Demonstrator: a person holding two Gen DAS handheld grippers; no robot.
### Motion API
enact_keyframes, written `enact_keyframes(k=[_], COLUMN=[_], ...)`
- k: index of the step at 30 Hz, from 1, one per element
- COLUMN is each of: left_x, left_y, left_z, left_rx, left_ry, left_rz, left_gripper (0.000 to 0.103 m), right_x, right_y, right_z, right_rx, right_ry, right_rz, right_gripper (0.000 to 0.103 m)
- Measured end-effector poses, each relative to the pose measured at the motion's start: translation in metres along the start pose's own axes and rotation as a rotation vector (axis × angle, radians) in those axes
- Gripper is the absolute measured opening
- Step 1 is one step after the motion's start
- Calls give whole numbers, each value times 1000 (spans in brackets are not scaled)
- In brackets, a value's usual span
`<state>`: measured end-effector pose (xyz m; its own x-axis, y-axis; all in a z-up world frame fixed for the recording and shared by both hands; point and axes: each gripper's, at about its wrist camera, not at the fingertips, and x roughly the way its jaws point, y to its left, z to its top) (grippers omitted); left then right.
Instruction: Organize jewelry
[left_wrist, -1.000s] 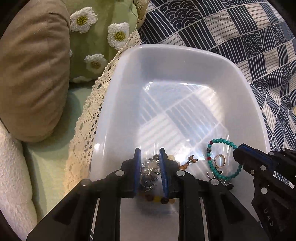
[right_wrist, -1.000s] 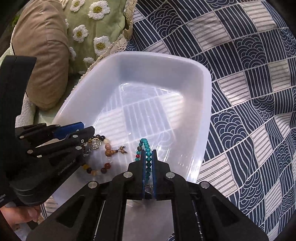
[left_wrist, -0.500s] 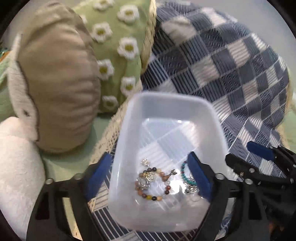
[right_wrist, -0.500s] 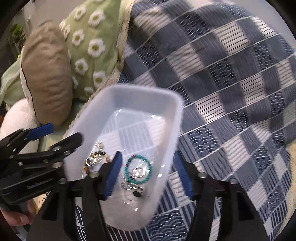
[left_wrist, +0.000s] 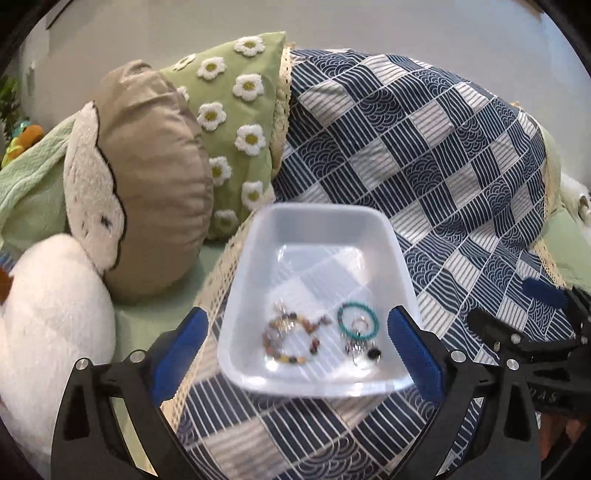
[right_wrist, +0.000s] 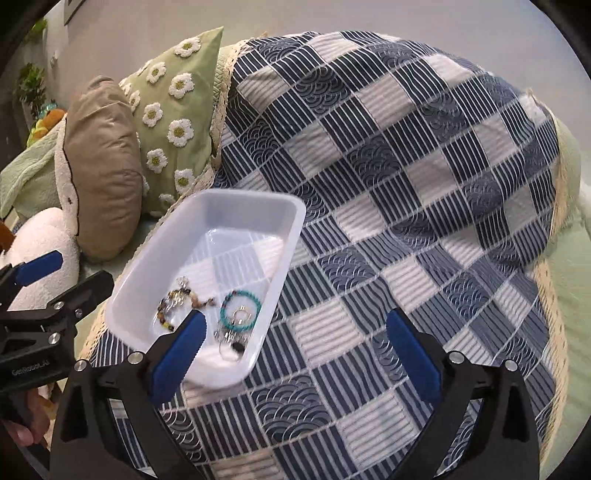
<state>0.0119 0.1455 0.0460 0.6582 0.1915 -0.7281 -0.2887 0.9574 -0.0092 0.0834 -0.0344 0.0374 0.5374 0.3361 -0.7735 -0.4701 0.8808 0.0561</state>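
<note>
Low in the left wrist frame, the left claw (left_wrist: 295, 347) is opening wide, gripping nothing; the right claw (right_wrist: 295, 347) is opening too, empty. Bracelets (left_wrist: 291, 341) are lying inside the tray (left_wrist: 317, 218) on the quilt (left_wrist: 424, 147).

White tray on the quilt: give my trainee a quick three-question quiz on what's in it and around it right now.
1. True or false: the turquoise bead bracelet lies inside the white tray.
2. Which lies nearer the brown cushion: the turquoise bracelet or the brown bead bracelet?
3. The tray rests on: A) bare wood B) the blue patterned quilt C) a white plush

Key:
1. True
2. The brown bead bracelet
3. B
</note>
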Motion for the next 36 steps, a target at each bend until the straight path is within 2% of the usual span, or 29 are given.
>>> enact_keyframes(k=[2,6,10,14,17,22,27,36], left_x=[-1,-2,0,5,8,11,13,17], left_y=[-4,-12,-22,-29,-35,-44,-50,-49], left_z=[-9,-21,-25,-26,-27,-29,-28,-33], left_rx=[-2,-1,20,46,71,104,113,90], left_ry=[2,27,36,53,76,81,85,114], left_rz=[19,6,13,17,-13,22,39,16], left_gripper=[94,94,95,95,95,95,95,95], right_x=[1,2,3,2,4,5,1,2], right_y=[1,-1,-3,-5,-9,-15,-21,-19], right_z=[-10,-27,-42,-47,-48,-55,-55,-56], right_rx=[-3,8,35,32,51,55,66,46], right_ry=[23,53,99,85,88,92,75,84], right_rz=[5,-10,30,18,12,14,9,-4], right_gripper=[97,97,97,97,97,97,97,97])
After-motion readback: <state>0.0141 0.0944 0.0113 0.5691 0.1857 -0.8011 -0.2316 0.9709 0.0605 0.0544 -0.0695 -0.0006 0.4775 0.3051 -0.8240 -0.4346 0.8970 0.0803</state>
